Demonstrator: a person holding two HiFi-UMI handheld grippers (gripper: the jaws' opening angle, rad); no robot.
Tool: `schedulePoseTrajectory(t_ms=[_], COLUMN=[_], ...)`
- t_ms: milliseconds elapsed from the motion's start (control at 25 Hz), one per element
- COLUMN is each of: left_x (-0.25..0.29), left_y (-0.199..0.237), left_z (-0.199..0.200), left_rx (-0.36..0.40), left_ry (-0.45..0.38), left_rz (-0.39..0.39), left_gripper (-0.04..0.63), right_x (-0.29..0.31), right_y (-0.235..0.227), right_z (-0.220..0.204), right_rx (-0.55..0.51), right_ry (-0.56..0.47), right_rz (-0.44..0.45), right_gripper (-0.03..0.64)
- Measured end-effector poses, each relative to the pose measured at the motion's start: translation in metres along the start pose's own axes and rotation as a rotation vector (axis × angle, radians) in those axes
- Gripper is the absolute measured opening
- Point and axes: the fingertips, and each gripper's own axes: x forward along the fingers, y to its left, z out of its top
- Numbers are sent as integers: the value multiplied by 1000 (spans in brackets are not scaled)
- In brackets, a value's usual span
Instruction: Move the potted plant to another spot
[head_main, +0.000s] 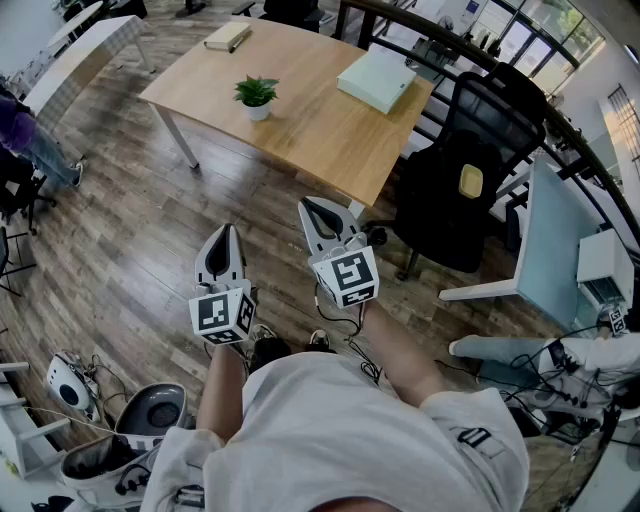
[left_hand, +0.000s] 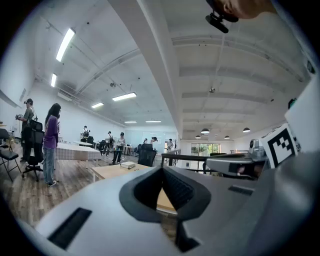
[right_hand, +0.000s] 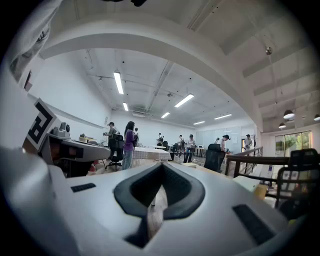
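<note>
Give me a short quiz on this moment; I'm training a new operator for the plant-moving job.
1. True or false: the potted plant stands on the wooden table.
2. Pick one: the right hand-held gripper is A) shut on the plant, B) shut with nothing in it, C) wide open.
3. Short answer: in the head view, what lies on the table beyond the plant, near the far edge?

Key: 1 true. 2 B. 3 a book.
</note>
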Motion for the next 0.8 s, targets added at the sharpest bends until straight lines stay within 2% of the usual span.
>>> schedulePoseTrajectory(t_ms=[360,520,680,720,800], left_x=[-2,-5,-9,-9,-11], left_y=[-25,-34,-47,-50,-52], left_z=[-20,-33,-47,-51,-58], left_rx=[0,-12,-14,-16,-23], left_ry=[33,58,76,83,99], left_rz=[-24,-2,6,7,10], left_gripper=[12,12,12,12,12], right_x=[-29,-51,-65,-67,-70], right_y=[-3,-9,-16,-18,-19], right_z=[-24,-50,-61,-66,-77], right_rx=[-1,4,15,21,35], right_ry=[31,89,96,107,132], right_rz=[62,66,76,80,88], right_gripper=[5,5,5,10,73])
